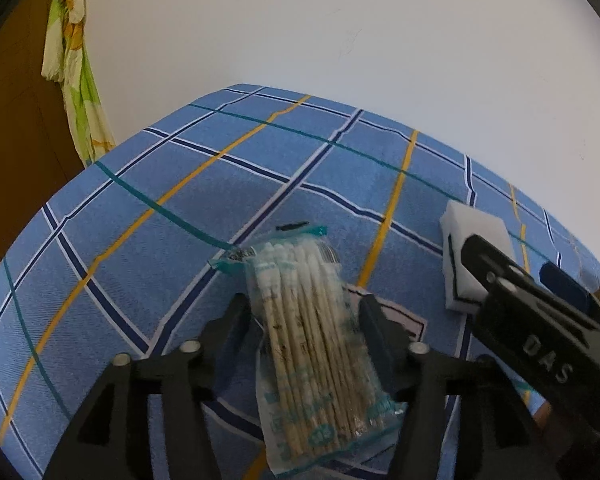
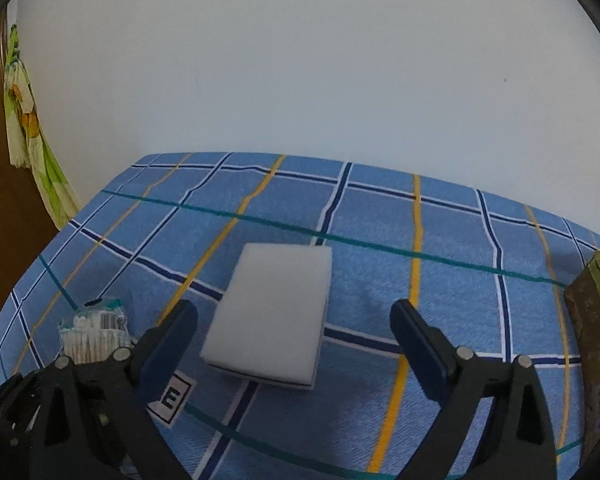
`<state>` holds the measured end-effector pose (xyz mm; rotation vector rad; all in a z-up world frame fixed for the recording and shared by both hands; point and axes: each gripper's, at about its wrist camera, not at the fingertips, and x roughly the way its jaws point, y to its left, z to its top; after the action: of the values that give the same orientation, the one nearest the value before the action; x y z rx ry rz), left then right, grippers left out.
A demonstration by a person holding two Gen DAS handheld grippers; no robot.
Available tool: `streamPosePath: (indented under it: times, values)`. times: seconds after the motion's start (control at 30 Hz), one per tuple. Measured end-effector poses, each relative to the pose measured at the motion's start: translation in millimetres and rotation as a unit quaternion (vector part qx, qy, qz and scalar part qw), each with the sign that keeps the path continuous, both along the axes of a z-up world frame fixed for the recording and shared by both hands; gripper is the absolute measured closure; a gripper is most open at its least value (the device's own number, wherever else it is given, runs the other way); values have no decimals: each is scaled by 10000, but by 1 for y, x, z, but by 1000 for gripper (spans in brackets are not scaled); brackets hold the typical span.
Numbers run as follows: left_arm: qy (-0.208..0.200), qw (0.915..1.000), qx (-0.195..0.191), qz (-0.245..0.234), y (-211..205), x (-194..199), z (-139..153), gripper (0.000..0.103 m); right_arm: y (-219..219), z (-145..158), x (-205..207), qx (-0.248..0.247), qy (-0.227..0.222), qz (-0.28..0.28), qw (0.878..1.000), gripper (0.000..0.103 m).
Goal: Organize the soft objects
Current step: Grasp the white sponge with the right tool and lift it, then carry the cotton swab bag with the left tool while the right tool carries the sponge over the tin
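A clear plastic pack of cotton swabs (image 1: pixel 314 344) lies on the blue checked cloth (image 1: pixel 148 216), its sealed teal-edged end pointing to the far side and its wooden sticks running toward the near edge. It sits between the fingers of the left gripper (image 1: pixel 306 312), whose jaws stand apart on either side of the pack; a narrow gap shows on each side, so the pads do not press on it. To the right of the pack, a white sponge block (image 2: pixel 272 316) lies flat on the same cloth, with a thin dark line along its near edge. The right gripper (image 2: pixel 294 328) hovers around this block with its jaws spread wide, the blue-padded fingers (image 2: pixel 416 336) well clear of the sponge on both sides. In the right wrist view the swab pack shows at the near left, just behind the left gripper's black frame. At the far right edge stands a brown and green box (image 2: pixel 594 344), only partly in view. Beyond the cloth rises a plain white wall (image 2: pixel 300 80), and at the far left a yellow-green flowered fabric (image 1: pixel 72 60) hangs beside a brown wooden surface (image 1: pixel 16 140).
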<state>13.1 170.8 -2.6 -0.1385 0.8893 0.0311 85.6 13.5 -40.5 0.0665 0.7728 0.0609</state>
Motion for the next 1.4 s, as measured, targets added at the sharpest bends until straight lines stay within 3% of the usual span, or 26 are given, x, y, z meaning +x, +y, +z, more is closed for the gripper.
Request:
streamPosePath:
  times: [0.2, 0.3, 0.4, 0.47, 0.53, 0.6, 0.73, 0.9, 1.0, 1.13, 1.4]
  values:
    - [35, 9994, 335, -94, -7, -2, -2, 33, 6, -9, 9, -115, 338, 105, 9993, 17]
    - [-18, 9992, 386, -47, -6, -3, -1, 55, 10, -10, 10, -153, 392, 233, 9988, 27]
    - [-44, 9997, 230, -21, 0, -3, 0, 60, 13, -13, 11, -71, 501, 451, 9977, 42]
    - [-85, 9999, 137, -11, 1, -4, 1, 62, 13, -12, 9, -50, 476, 496, 9976, 45]
    - [-190, 9996, -191, -42, 5, -5, 4, 64, 9, -11, 8, 75, 453, 550, 9974, 48]
    - [-427, 9988, -243, -22, 5, -7, 11, 64, 3, -8, 5, 267, 394, 618, 9970, 49]
    - [-960, 9950, 152, 237, 3, -15, 25, 64, -10, 1, -13, 536, 29, 700, 9961, 49]
    - [-1136, 9930, -212, 254, 10, -16, 28, 64, -18, 25, -51, 248, -858, 837, 9925, 49]
    - [-1290, 9913, -185, 169, 7, -18, 30, 64, -24, 31, -68, 138, -1128, 762, 9906, 49]
    - [-1610, 9867, 169, 118, -4, -28, 36, 64, -31, 33, -83, -67, -1261, 627, 9900, 49]
    - [-1942, 9806, 247, 54, -13, -42, 43, 64, -44, 34, -108, -261, -1335, 534, 9893, 48]
